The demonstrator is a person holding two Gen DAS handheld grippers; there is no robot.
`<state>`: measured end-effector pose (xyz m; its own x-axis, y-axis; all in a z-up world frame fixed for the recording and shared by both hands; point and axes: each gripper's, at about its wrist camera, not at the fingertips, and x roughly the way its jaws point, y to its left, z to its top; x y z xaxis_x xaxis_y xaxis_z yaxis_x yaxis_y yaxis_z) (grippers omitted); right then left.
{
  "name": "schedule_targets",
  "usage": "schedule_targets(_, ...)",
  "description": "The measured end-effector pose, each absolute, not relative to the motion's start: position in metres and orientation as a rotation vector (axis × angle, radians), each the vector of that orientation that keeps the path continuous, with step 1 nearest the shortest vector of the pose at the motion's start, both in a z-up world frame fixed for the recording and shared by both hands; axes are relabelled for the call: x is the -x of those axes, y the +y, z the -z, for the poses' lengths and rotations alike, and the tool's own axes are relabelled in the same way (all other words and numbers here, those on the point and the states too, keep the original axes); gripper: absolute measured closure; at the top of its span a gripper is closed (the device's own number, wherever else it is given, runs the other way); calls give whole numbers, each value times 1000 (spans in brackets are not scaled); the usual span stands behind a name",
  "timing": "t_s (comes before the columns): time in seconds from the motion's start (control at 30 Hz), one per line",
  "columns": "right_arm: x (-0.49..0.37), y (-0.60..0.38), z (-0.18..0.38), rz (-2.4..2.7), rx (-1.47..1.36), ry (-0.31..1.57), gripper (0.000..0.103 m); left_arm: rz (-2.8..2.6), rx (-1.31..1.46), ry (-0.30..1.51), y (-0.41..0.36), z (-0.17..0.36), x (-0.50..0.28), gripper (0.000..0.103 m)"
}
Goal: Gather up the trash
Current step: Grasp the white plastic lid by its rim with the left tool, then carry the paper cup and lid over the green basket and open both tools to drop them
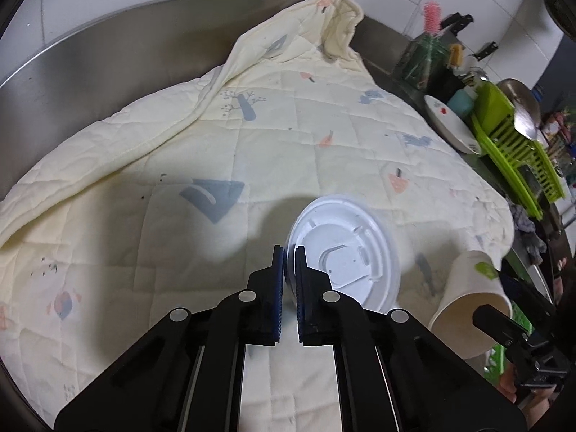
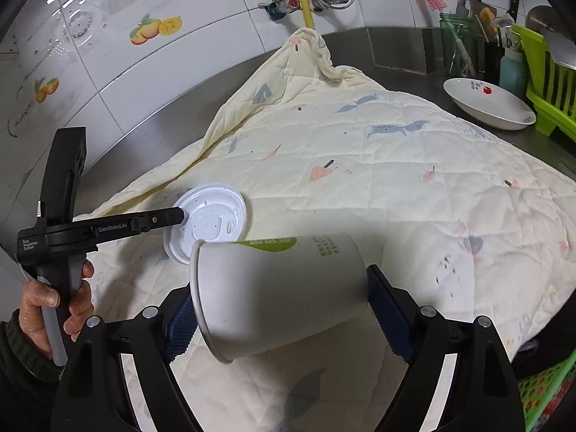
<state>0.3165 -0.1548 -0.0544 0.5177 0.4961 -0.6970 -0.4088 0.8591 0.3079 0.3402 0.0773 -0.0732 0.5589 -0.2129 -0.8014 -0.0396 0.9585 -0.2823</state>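
Observation:
My left gripper [image 1: 289, 252] is shut on the rim of a white plastic cup lid [image 1: 345, 252] and holds it just above the cream quilted cloth [image 1: 180, 165]. In the right wrist view the left gripper [image 2: 180, 216] pinches the lid [image 2: 212, 216] at its left edge. My right gripper [image 2: 280, 309] is shut on a white paper cup [image 2: 280, 288] with a green mark, held on its side with the mouth to the left. The cup also shows at the lower right of the left wrist view [image 1: 468, 309].
The cloth covers a steel counter [image 1: 108, 54] against a tiled wall [image 2: 144, 54]. A white dish [image 2: 489, 102], a green dish rack [image 2: 547, 82], a jar of utensils [image 2: 459, 43] and knives stand at the back right. A green basket [image 2: 547, 388] sits at the lower right.

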Motion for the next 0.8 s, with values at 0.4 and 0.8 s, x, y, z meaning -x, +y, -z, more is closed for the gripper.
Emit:
schedule_targets(0.4,-270,-168,45,-533,-116,867,35,161,234,938,60,50,-292,99)
schedule_targets(0.8,-227,-169,52,-437,16,848,68,184,240,936,53,50,-260,99)
